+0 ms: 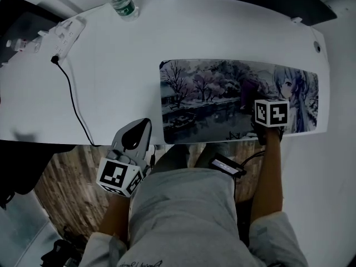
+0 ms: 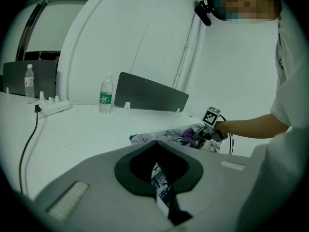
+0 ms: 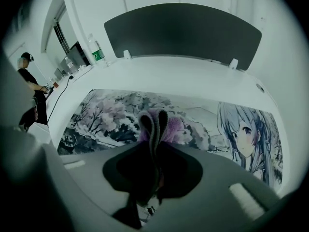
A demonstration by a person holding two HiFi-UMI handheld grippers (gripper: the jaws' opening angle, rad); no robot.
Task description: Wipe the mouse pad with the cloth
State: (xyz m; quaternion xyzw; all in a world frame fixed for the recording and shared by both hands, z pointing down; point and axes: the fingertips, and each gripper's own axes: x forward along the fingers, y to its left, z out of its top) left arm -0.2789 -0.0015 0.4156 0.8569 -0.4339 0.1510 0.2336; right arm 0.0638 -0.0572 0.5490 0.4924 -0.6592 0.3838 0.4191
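Note:
The long mouse pad [image 1: 211,99] with a winter scene and an anime girl printed on it lies on the right half of the white desk [image 1: 117,88]. My right gripper [image 1: 253,105] rests over the pad's right-centre and is shut on a bunched purple cloth [image 1: 248,89] that touches the pad. In the right gripper view the cloth [image 3: 157,124] sticks up between the jaws of that gripper [image 3: 155,151], with the pad [image 3: 111,115] beyond it. My left gripper [image 1: 135,131] hovers at the desk's front edge, left of the pad. Its jaws are together and hold nothing [image 2: 158,178].
A water bottle [image 1: 121,0] stands at the desk's far edge. A white power strip [image 1: 67,35] and its black cable [image 1: 75,102] lie on the left. A dark divider panel [image 3: 183,30] backs the desk. A person [image 3: 30,93] stands far left.

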